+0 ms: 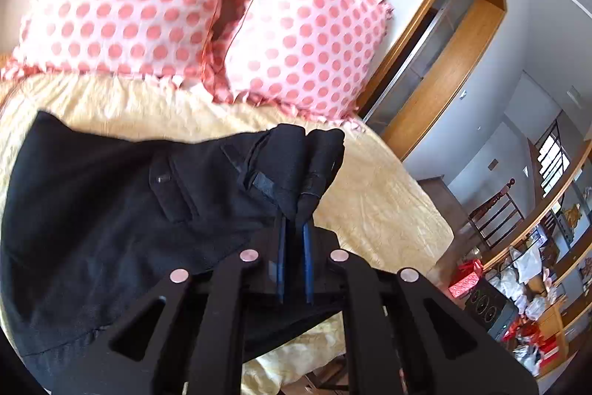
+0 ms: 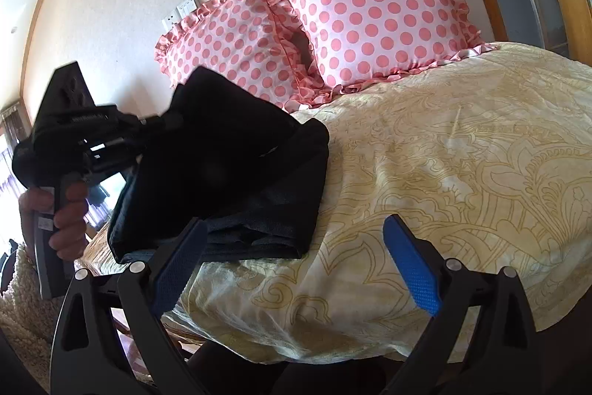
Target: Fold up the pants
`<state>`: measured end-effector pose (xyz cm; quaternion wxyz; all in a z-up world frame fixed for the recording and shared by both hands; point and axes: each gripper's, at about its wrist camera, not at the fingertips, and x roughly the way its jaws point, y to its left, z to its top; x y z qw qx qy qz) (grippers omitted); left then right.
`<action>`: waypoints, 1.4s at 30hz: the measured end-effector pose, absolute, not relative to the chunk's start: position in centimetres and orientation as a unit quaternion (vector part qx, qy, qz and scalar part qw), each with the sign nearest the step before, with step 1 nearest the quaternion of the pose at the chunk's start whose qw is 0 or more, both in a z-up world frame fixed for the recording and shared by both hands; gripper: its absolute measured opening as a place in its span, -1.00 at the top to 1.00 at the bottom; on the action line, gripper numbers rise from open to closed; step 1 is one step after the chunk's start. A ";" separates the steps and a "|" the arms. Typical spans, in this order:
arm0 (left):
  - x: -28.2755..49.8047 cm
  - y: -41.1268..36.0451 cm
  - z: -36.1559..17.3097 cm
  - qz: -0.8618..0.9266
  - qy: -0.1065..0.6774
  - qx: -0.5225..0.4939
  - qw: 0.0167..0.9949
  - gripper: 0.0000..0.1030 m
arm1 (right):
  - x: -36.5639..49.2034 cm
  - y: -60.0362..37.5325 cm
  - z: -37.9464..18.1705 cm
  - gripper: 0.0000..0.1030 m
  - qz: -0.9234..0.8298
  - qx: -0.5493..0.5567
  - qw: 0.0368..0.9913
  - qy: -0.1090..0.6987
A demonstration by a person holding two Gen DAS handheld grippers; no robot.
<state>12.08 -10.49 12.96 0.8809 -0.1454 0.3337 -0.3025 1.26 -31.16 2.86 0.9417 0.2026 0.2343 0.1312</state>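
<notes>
The black pants (image 1: 122,195) lie partly folded on the yellow bedspread (image 1: 373,195). My left gripper (image 1: 294,221) is shut on a bunched edge of the pants with a belt loop, and lifts it off the bed. In the right wrist view the pants (image 2: 229,173) hang over the bed's left part, and the left gripper (image 2: 162,123) shows at the left, held by a hand. My right gripper (image 2: 296,232) is open and empty, just in front of the pants' lower folded edge.
Two pink polka-dot pillows (image 1: 303,36) (image 2: 373,6) lean at the head of the bed. The patterned bedspread (image 2: 462,154) stretches to the right. A wooden sliding door frame (image 1: 444,62) and cluttered shelves (image 1: 532,284) stand beyond the bed's right side.
</notes>
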 end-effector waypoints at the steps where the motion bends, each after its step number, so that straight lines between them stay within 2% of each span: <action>1: 11.4 -11.1 13.1 -0.314 0.326 -0.138 0.881 0.86 | 1.1 -31.1 2.8 -0.90 0.128 0.202 0.942 0.236; 5: 11.0 -14.3 8.3 -0.343 0.403 -0.098 0.843 0.86 | 1.3 -31.5 2.5 -0.90 0.116 0.208 0.941 0.242; 7: 11.2 -14.4 5.4 -0.351 0.438 -0.117 0.819 0.86 | 1.2 -31.6 2.6 -0.90 0.113 0.208 0.941 0.241; 12: 10.5 -13.9 4.7 -0.356 0.423 -0.130 0.823 0.85 | 1.0 -31.6 3.6 -0.90 0.109 0.200 0.947 0.225; 15: 9.6 -13.6 4.9 -0.365 0.413 -0.131 0.824 0.64 | 1.0 -31.8 4.4 -0.90 0.106 0.204 0.950 0.210; 16: 9.1 -13.4 5.1 -0.374 0.407 -0.130 0.823 0.44 | 1.0 -31.8 4.7 -0.90 0.105 0.204 0.951 0.206; 17: 8.6 -13.1 5.4 -0.392 0.400 -0.137 0.817 -0.07 | 0.9 -31.7 5.0 -0.90 0.103 0.202 0.953 0.201; 19: 7.4 -11.8 6.4 -0.400 0.383 -0.146 0.820 -0.67 | 0.8 -31.6 5.7 -0.90 0.102 0.198 0.957 0.189; 21: 6.1 -9.9 7.4 -0.382 0.355 -0.138 0.842 -0.68 | 0.7 -31.1 6.6 -0.90 0.107 0.190 0.960 0.175; 23: 5.6 -7.0 8.1 -0.340 0.327 -0.139 0.871 -0.81 | 0.9 -30.0 7.4 -0.90 0.128 0.180 0.962 0.163; 25: 5.8 -4.1 8.3 -0.274 0.309 -0.144 0.899 -0.83 | 1.8 -28.1 8.0 -0.88 0.153 0.160 0.961 0.163; 28: 6.3 -1.3 8.0 -0.198 0.311 -0.139 0.919 -0.83 | 3.8 -24.2 8.3 -0.79 0.201 0.136 0.954 0.178; 32: 7.0 -0.3 6.1 -0.189 0.347 -0.145 0.907 -0.83 | 6.3 -20.4 7.7 -0.77 0.218 0.114 0.945 0.217; 35: 8.1 0.1 3.4 -0.175 0.391 -0.151 0.891 -0.82 | 8.3 -20.1 5.2 -0.78 0.168 0.120 0.933 0.296; 36: 7.9 0.4 3.2 -0.182 0.370 -0.156 0.898 -0.84 | 8.8 -20.1 3.9 -0.77 0.162 0.118 0.924 0.325; 40: 7.7 1.0 2.9 -0.192 0.366 -0.162 0.896 -0.83 | 7.4 -18.2 3.2 -0.77 0.139 0.036 0.938 0.317; 42: 7.8 0.9 3.3 -0.191 0.368 -0.162 0.896 -0.83 | 7.3 -18.4 3.6 -0.77 0.137 0.044 0.939 0.312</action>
